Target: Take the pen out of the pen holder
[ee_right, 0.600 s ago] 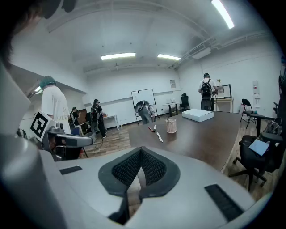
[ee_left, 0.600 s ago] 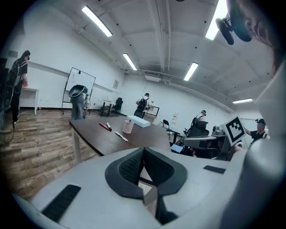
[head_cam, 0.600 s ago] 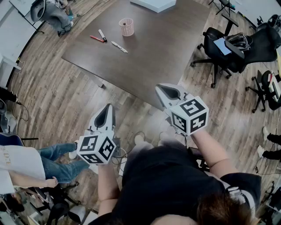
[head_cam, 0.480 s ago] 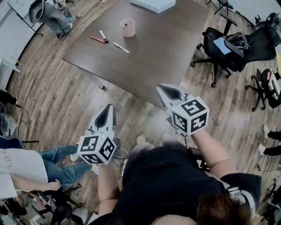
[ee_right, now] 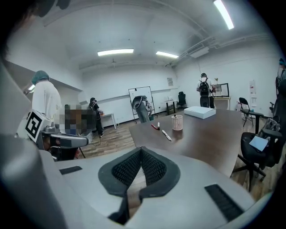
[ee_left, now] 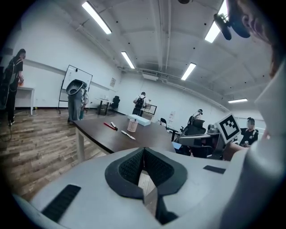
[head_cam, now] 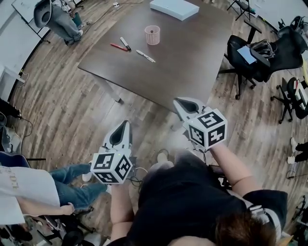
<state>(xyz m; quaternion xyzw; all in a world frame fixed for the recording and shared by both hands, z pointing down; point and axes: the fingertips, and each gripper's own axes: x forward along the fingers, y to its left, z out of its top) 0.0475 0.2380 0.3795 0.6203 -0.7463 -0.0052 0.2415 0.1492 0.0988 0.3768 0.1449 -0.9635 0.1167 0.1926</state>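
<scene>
Both my claws closed, empty: left gripper (head_cam: 127, 124) and right gripper (head_cam: 178, 101), over the floor, short of the table (head_cam: 192, 62). Pen holder (head_cam: 152, 35) stands upright far across it; three pens (head_cam: 145, 56) lie beside it.

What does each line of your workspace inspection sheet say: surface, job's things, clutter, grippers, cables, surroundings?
Surface: dark table, mostly bare.
Job's things: pink pen holder upright, contents too small to tell; red pen, marker and white pen lying beside it.
Clutter: white box at the far edge.
Grippers: left gripper and right gripper both shut, empty, short of the table.
Cables: one on the floor.
Surroundings: office chairs, bystander, wood floor.
</scene>
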